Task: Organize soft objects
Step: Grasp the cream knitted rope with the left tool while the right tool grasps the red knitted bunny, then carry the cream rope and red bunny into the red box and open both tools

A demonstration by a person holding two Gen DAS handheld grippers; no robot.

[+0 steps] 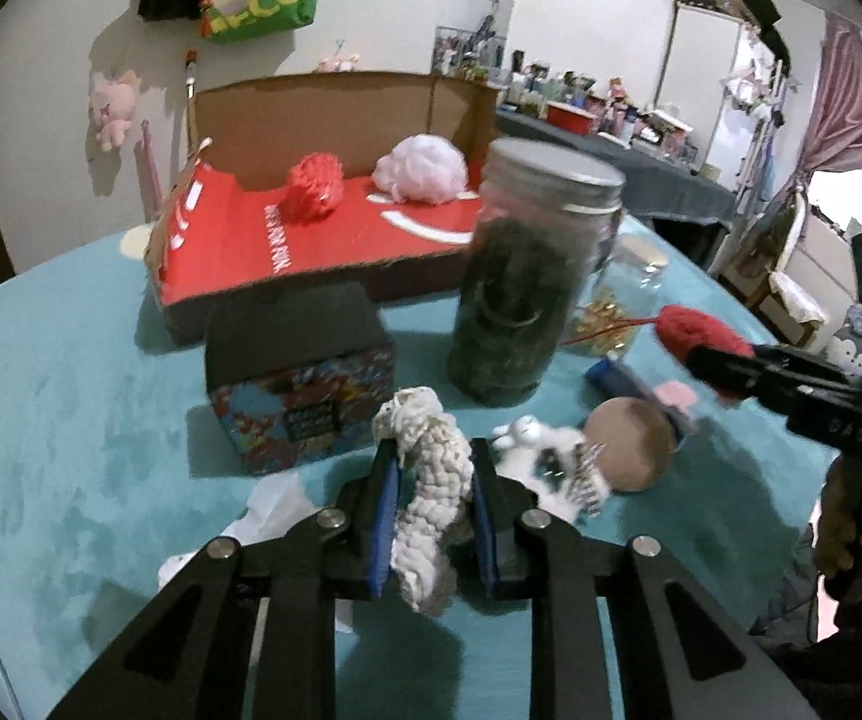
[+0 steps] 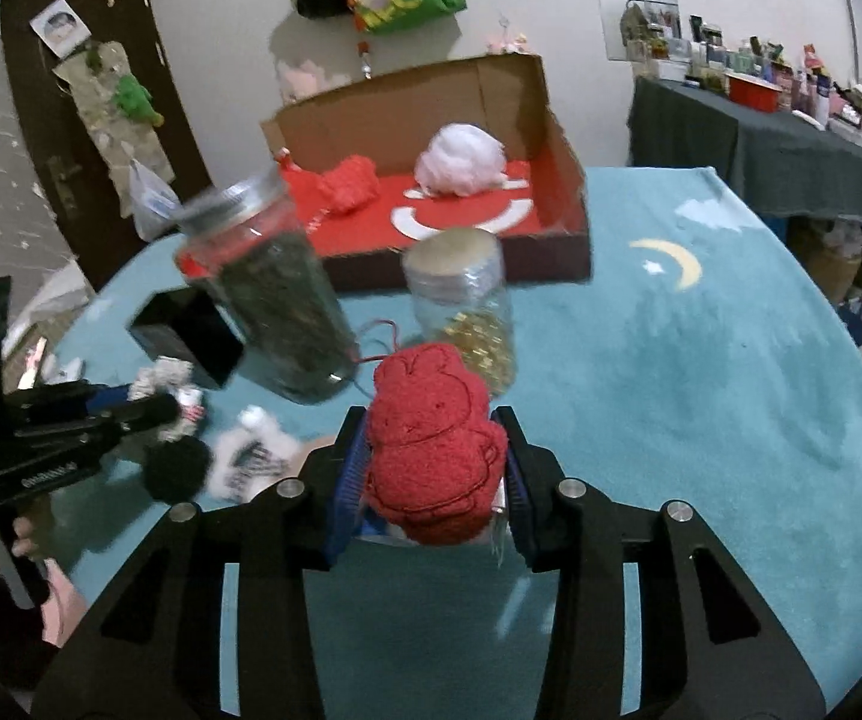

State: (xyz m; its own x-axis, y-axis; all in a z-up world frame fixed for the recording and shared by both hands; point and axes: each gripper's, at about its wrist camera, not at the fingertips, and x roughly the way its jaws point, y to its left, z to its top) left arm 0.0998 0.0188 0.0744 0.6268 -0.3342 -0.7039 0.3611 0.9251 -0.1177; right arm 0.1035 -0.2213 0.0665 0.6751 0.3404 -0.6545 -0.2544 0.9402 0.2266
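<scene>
Between the pads of the left tongs (image 1: pixel 434 483) sits a white knitted toy (image 1: pixel 431 504), pinched at its middle and hanging limp, so these tongs are closed on it. The right tongs (image 2: pixel 434 468) are clamped on a red plush (image 2: pixel 434 444), a flat stitched figure held upright between the blue pads (image 2: pixel 350 480). Both soft things are off the worktop (image 2: pixel 701 390), which is covered in teal cloth with a moon and cloud print.

At the far edge of the worktop stands an open cardboard box (image 1: pixel 335 114) with a red floor. Inside it lie a red pom (image 1: pixel 314 186) toward its left side and a pale pink puff (image 1: pixel 422 168) toward its right, near each other but apart.

Just in front of the box, a tall jar (image 1: pixel 521 276) with a metal lid holds dark stuff. A shorter jar (image 2: pixel 464 306) with gold bits in it stands beside it, toward the right edge. A small box (image 1: pixel 299 384) with a black lid and a busy printed side sits left of the tall jar.

Nearer the front edge, under the left tongs, lie a white furry toy (image 1: pixel 551 462) and a round brown pad (image 1: pixel 632 444), touching each other. A blue item (image 1: pixel 617 375) lies just beyond the pad; what it is cannot be made out. Crumpled white paper (image 1: pixel 275 504) rests near the front left.
</scene>
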